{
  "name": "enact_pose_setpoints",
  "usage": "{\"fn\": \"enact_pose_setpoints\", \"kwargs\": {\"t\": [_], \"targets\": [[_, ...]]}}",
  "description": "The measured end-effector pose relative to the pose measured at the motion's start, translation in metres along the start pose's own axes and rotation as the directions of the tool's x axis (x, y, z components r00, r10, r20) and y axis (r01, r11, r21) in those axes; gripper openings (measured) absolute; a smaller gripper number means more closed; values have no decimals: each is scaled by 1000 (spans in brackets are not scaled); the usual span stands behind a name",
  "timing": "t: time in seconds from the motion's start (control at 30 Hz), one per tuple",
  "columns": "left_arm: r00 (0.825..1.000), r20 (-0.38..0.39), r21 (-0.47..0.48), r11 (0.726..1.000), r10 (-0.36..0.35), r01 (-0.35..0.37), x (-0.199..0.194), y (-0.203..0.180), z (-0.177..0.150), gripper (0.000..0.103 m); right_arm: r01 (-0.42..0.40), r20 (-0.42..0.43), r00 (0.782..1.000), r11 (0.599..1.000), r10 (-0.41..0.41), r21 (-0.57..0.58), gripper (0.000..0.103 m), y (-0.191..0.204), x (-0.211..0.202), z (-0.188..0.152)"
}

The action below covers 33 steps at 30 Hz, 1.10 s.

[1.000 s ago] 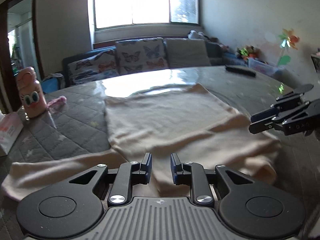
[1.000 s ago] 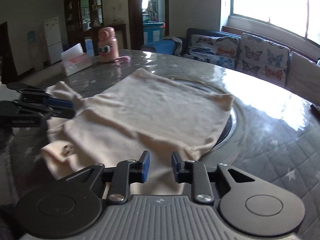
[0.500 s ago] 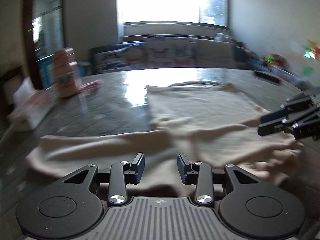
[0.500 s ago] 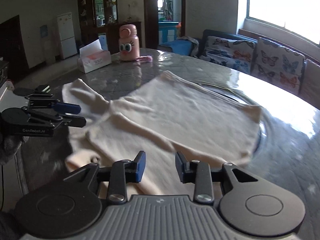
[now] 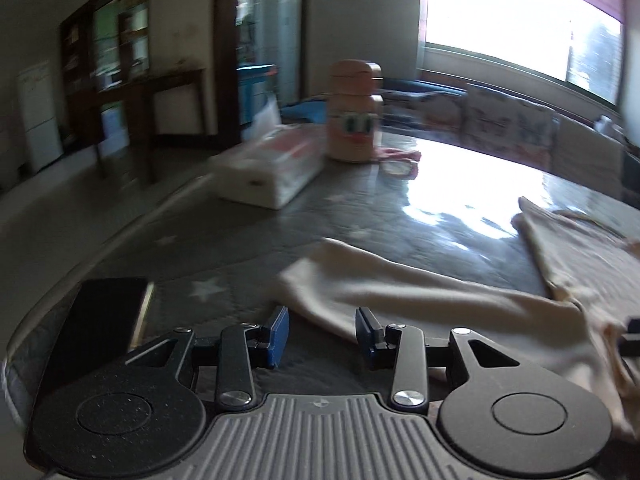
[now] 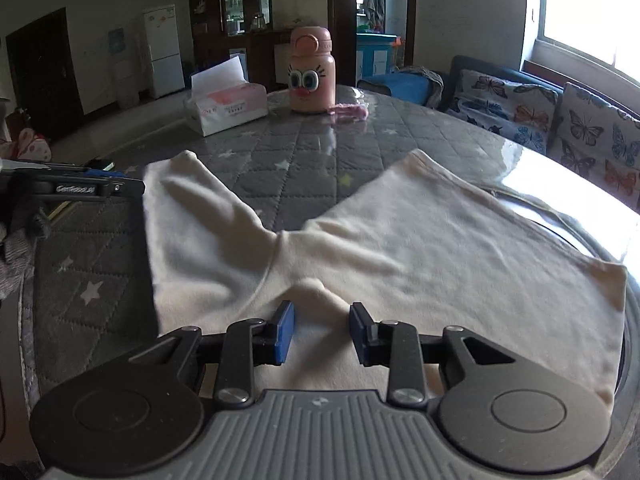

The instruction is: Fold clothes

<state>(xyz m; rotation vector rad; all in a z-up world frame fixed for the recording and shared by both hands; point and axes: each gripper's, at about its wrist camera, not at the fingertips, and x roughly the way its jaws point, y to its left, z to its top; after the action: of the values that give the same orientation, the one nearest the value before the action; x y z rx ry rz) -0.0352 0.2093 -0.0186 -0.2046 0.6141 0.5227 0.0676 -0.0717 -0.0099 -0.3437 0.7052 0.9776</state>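
The bench [image 6: 312,160], round and covered by a quilted grey star-print cloth, carries everything here, and the cream shirt [image 6: 440,248] is the landmark for the rest. It lies flat across the bench's middle, body spread toward the sofa side and one long sleeve [image 6: 188,208] angling out away from the body. Beyond the sleeve stand a tissue box [image 6: 226,106] and a pink bottle [image 6: 311,76] with cartoon eyes, well apart from the shirt. A dark phone-like slab [image 5: 100,320] lies off the sleeve's cuff end.

In the last second the left tool [image 5: 320,332] has swung away from the shirt's body to face that sleeve's cuff, and its jaws have spread wider; they are empty, with the cuff edge lying just ahead between them. The right tool [image 6: 320,332] has also opened out and now hovers low over the shirt near the shoulder seam, gripping nothing.

That suggests the sleeve is the next fold: the left tool seems set to pinch the cuff and carry it across the body. The fold itself is not yet begun.
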Motion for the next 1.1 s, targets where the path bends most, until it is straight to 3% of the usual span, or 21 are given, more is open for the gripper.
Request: {"fn": "enact_pose_setpoints", "kwargs": {"t": [0.3, 0.37, 0.4, 0.47, 0.6, 0.7, 0.87, 1.1], "targets": [[999, -37, -85, 995, 40, -43, 29, 6, 11, 40, -22, 1, 1000, 999, 22, -31, 32, 12, -3, 0], [999, -31, -79, 996, 44, -46, 31, 5, 13, 26, -20, 8, 1000, 999, 20, -32, 32, 12, -9, -2], [999, -29, -82, 996, 41, -44, 32, 5, 14, 14, -18, 16, 1000, 999, 19, -28, 32, 11, -13, -2], [1000, -20, -93, 995, 25, -26, 30, 4, 17, 8, -17, 28, 999, 1000, 17, -20, 32, 9, -19, -2], [999, 38, -72, 997, -19, 22, 11, -11, 25, 7, -9, 43, 999, 1000, 9, 5, 32, 3, -30, -6], [992, 91, -30, 995, -90, 93, -12, -34, 35, 7, 7, 43, 999, 1000, -8, 29, 32, -5, -36, -12], [952, 157, 71, 965, -262, 254, -49, -85, 48, 7, 45, 61, 997, 995, -50, 89, 32, -24, -53, -27], [865, 133, 225, 865, -484, 449, -75, -171, 43, 7, 87, 94, 990, 980, -105, 178, 32, -50, -77, -49]]}}
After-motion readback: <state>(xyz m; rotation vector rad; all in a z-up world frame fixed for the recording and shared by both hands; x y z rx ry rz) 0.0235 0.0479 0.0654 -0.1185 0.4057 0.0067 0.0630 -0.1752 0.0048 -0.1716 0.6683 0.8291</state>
